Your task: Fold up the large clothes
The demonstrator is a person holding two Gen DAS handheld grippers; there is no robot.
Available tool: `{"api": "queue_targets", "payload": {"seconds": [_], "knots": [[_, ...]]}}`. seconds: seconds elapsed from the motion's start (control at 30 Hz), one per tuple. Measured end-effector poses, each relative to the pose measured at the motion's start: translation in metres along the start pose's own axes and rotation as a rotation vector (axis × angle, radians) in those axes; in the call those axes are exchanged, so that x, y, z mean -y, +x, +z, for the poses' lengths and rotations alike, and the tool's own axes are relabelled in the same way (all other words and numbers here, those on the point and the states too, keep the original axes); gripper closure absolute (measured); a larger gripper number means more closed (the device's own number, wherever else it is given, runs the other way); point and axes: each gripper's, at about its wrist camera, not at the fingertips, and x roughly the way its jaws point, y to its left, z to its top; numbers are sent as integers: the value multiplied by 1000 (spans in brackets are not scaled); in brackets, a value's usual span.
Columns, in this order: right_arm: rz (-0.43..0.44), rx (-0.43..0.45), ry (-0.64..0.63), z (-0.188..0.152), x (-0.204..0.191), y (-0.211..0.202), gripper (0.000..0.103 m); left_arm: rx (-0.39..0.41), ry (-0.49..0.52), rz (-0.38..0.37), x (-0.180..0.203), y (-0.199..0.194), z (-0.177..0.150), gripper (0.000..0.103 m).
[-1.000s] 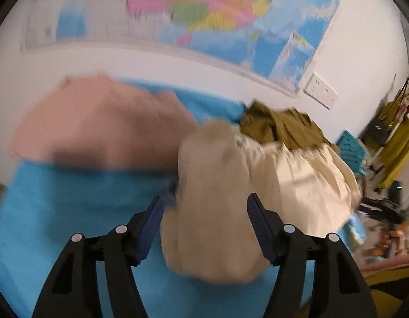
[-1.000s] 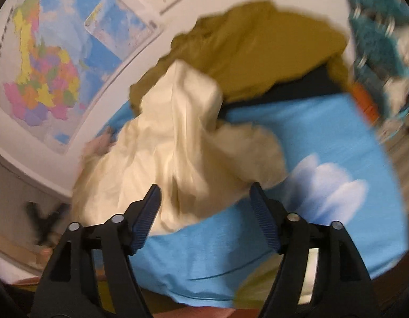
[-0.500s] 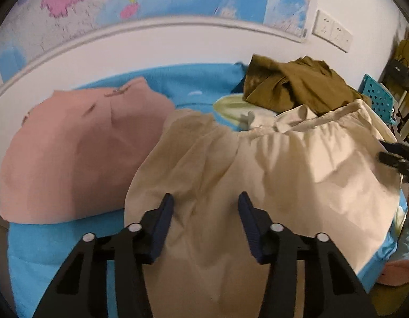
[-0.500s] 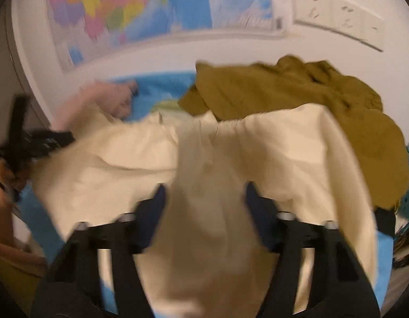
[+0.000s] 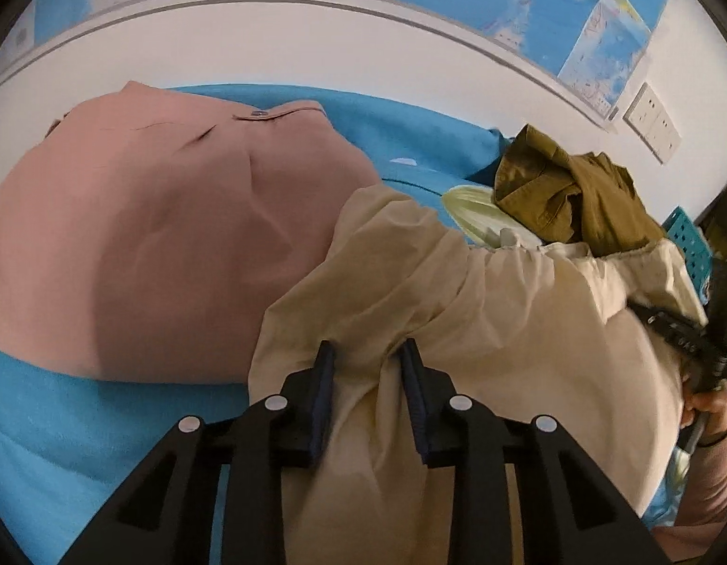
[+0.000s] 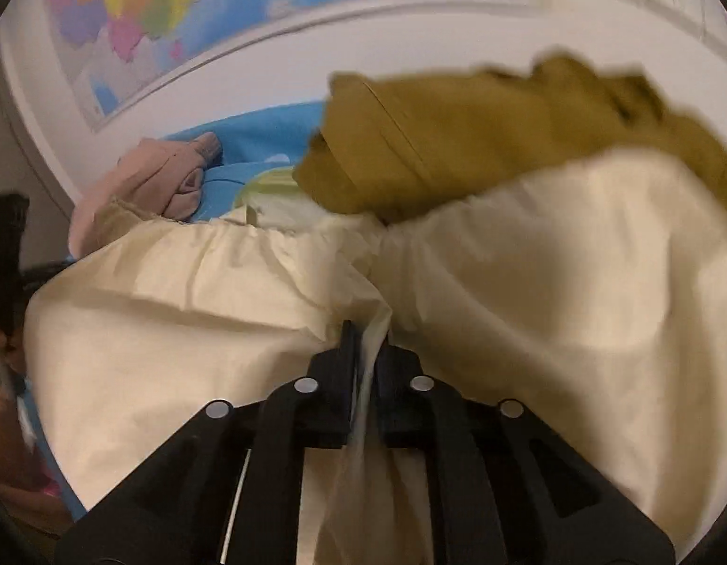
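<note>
We judge the folding barely begun. The cream garment (image 5: 481,329) lies bunched and creased along the near edge of the bed (image 5: 71,423), which is covered in a blue sheet; no neat fold shows in it yet. A pink garment (image 5: 165,235) lies spread toward the bed's left end, its edge under the cream one, and an olive garment (image 5: 570,197) sits crumpled toward the far right corner by the wall; both look still to be done. Our left tongs (image 5: 369,367) are narrowing on a raised ridge of the cream cloth, which sits between the jaws; we cannot tell if the pads press it yet. Our right tongs (image 6: 365,348) are nearly closed, pinching a thin pleat of the same cloth.
</note>
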Motion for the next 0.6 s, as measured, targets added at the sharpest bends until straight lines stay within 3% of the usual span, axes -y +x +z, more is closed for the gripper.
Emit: {"api": "queue_targets", "payload": {"seconds": [0.07,0.13,0.2,0.3,0.37,0.4,0.5,0.6], "knots": [[30,14,25,-1,5,-13,88,15,0,-13,2,-8,0,71],[57,51,19,-4,5,-35,59,42,23,-41,8,-21,-1,60],[42,132,-1,-10,5,-69,50,77,63,-62,14,-37,-6,56],[59,216,35,-21,15,-110,51,96,119,-80,23,-47,-12,51],[2,224,84,-28,33,-119,51,79,134,-62,24,-40,-15,51],[-38,212,122,-33,47,-118,52,63,135,-52,23,-34,-16,51],[-121,128,244,-49,87,-95,70,34,105,-29,12,-13,-18,50],[-63,82,355,-70,115,-71,70,36,54,-67,-1,-2,-18,50]]}}
